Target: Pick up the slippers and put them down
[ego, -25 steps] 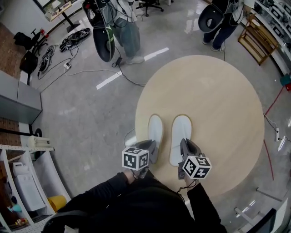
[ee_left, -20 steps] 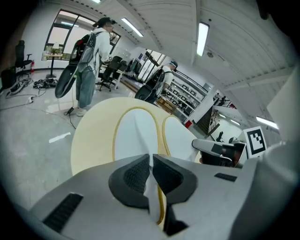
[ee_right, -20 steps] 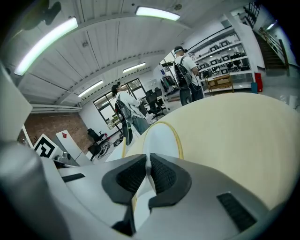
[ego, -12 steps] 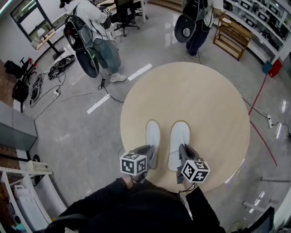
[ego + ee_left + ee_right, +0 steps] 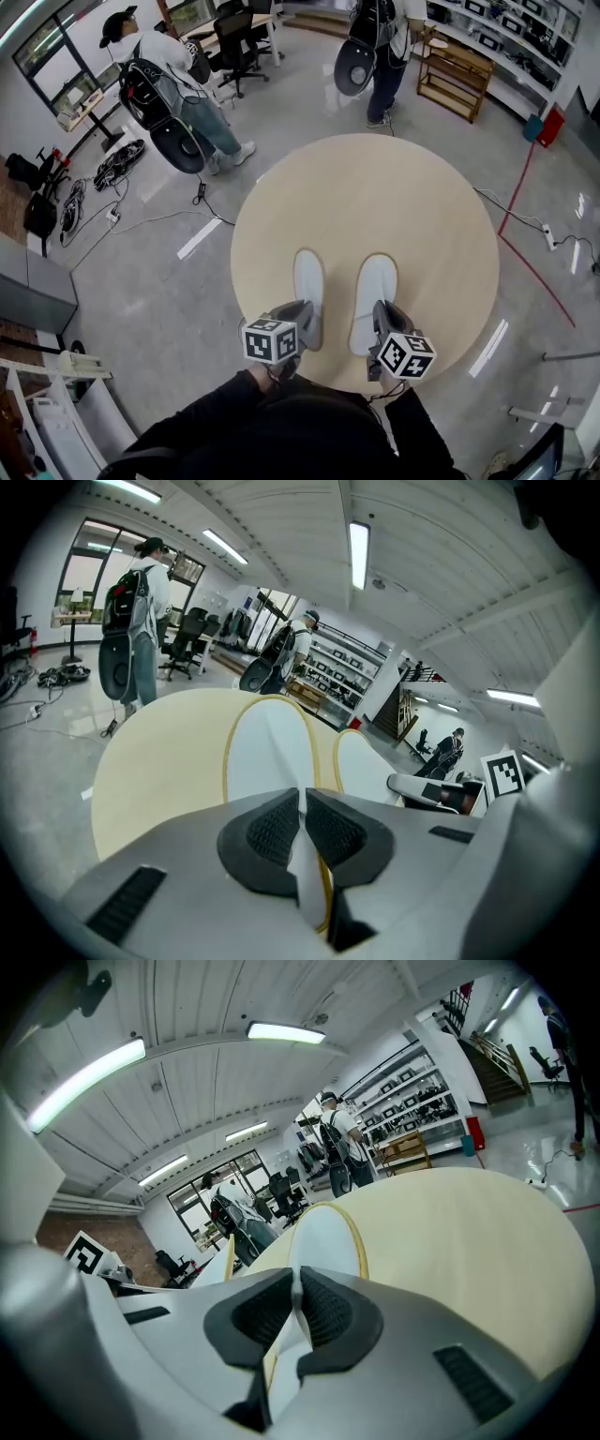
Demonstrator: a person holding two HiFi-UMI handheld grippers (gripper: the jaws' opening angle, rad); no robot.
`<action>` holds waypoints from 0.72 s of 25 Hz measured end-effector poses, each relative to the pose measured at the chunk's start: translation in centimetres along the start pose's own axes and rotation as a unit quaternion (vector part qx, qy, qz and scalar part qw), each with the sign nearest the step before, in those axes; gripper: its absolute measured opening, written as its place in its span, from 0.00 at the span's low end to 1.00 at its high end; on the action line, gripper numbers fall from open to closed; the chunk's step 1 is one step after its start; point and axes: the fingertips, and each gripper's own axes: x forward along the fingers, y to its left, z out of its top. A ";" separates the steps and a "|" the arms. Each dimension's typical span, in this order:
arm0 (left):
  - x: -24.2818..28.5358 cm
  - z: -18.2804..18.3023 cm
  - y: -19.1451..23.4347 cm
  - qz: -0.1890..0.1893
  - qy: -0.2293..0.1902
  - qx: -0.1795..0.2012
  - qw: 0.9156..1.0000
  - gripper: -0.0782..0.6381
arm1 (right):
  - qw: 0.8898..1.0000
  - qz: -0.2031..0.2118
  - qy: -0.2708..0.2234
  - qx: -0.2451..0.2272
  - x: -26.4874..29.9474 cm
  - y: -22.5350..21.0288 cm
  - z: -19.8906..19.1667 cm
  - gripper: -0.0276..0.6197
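Note:
Two white slippers with yellow rims lie side by side over the near part of the round beige table (image 5: 375,187). My left gripper (image 5: 305,326) is shut on the heel end of the left slipper (image 5: 307,275). My right gripper (image 5: 382,326) is shut on the heel end of the right slipper (image 5: 375,284). In the left gripper view the dark pads (image 5: 277,829) pinch the thin heel edge, and the left slipper (image 5: 267,747) stretches forward with the right slipper (image 5: 361,761) beside it. In the right gripper view the right slipper (image 5: 323,1232) runs forward from the shut right gripper (image 5: 295,1293).
Two people with backpacks stand beyond the table, one at far left (image 5: 164,84) and one at the far side (image 5: 380,47). Cables (image 5: 122,159) lie on the grey floor at left. A wooden shelf (image 5: 459,75) stands at far right. A grey cabinet (image 5: 33,281) is at left.
Both grippers kept their hold and carried the slippers from the table's left edge toward its near middle. The head view swung, and more of the room behind the table shows.

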 end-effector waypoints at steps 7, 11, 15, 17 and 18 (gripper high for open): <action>0.3 0.0 -1.2 -0.030 -0.001 0.014 0.999 0.16 | 0.999 -0.036 -0.019 -0.001 -2.3 -1.6 0.6 0.10; -0.4 -0.7 -0.8 -0.065 0.013 0.038 0.997 0.16 | 0.998 -0.062 -0.032 0.008 -3.2 -0.5 -0.4 0.10; 0.1 1.6 -1.9 -0.099 -0.012 0.028 0.995 0.16 | 0.995 -0.088 -0.039 0.009 -3.7 -1.0 0.6 0.10; 0.4 2.3 -2.1 -0.116 -0.011 0.036 0.993 0.16 | 0.994 -0.102 -0.044 0.009 -3.9 -1.0 0.9 0.10; 0.6 2.5 -2.1 -0.123 -0.008 0.043 0.991 0.16 | 0.993 -0.109 -0.048 0.009 -3.9 -0.9 1.0 0.10</action>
